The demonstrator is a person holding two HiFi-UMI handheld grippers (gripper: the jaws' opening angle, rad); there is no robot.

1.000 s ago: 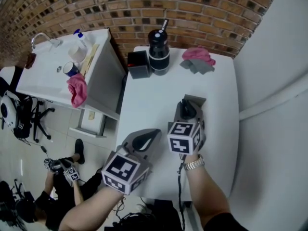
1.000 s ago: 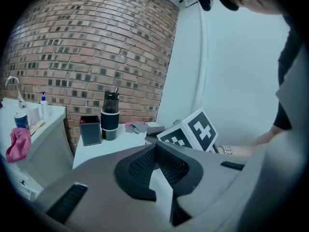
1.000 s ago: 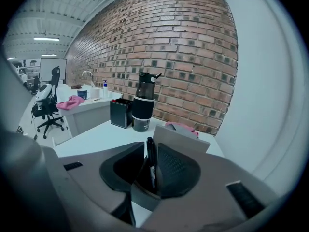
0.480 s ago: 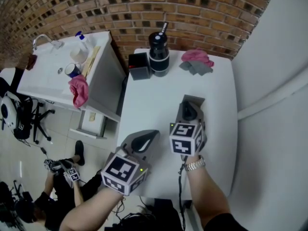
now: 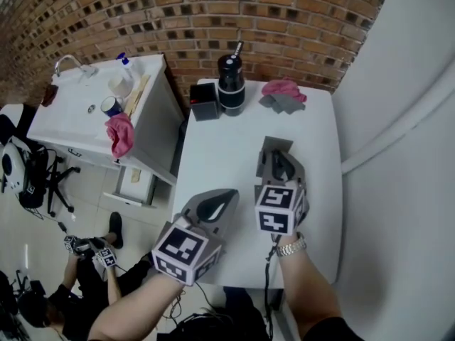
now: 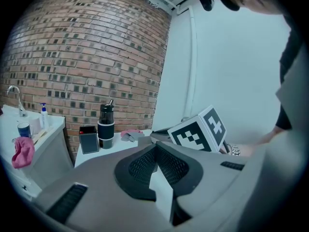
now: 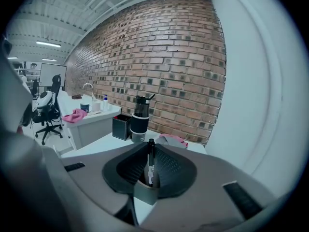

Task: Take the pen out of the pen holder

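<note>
A black pen stands upright between the jaws of my right gripper, which is shut on it. In the head view that gripper hovers over the middle of the white table, well short of the black square pen holder at the far left corner. The holder shows ahead and to the left in the right gripper view. My left gripper sits near the table's front left edge, jaws together with nothing in them; its own view shows the holder far off.
A black bottle stands right beside the pen holder. A pink and grey cloth lies at the back right. A brick wall backs the table. To the left is a white counter with a pink rag and a cup.
The head view has drifted, so the table looks slightly farther. Both grippers keep roughly their places, and the right one stays shut on the pen.
</note>
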